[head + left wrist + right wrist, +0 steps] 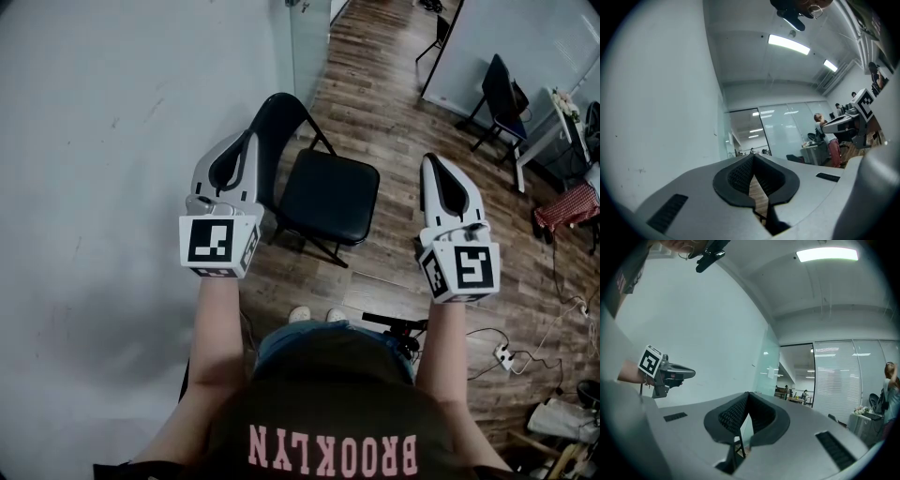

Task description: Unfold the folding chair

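Chair (328,197): stands opened out on the wood floor (394,103), seat flat, back on the side nearest the white wall (94,187). It is straight ahead of the person, whose shoes (314,315) are just short of it.

Left gripper (246,139): held up in front of the chair back, jaws pressed together, nothing in them. Its own view shows the pads (740,174) meeting at the tip.

Right gripper (433,161): raised off to the chair's other side, well apart from it, jaws likewise closed and empty.
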Demonstrator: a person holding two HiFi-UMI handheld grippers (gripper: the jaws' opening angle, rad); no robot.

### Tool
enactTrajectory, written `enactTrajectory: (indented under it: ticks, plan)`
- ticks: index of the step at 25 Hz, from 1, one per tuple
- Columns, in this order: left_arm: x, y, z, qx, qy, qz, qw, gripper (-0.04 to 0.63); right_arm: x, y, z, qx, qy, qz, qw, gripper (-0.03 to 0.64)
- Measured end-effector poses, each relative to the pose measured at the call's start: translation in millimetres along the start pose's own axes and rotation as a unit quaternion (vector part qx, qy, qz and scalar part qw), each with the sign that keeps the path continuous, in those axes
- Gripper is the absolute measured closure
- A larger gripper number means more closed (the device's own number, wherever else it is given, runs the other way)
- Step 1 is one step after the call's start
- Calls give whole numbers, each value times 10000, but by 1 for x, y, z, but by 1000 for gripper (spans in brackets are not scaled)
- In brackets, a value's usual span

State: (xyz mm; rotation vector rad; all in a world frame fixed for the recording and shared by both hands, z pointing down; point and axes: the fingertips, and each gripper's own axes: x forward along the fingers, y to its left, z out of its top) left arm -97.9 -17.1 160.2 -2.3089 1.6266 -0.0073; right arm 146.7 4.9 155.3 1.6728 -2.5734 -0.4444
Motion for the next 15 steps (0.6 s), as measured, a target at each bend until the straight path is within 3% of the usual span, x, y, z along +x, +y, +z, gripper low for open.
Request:
enactTrajectory:
  ticks: [15]
  plan:
    - [2,-1,22,173,-122,-21,9998,594,-7,-8,11,-242,94,-70,9996,617]
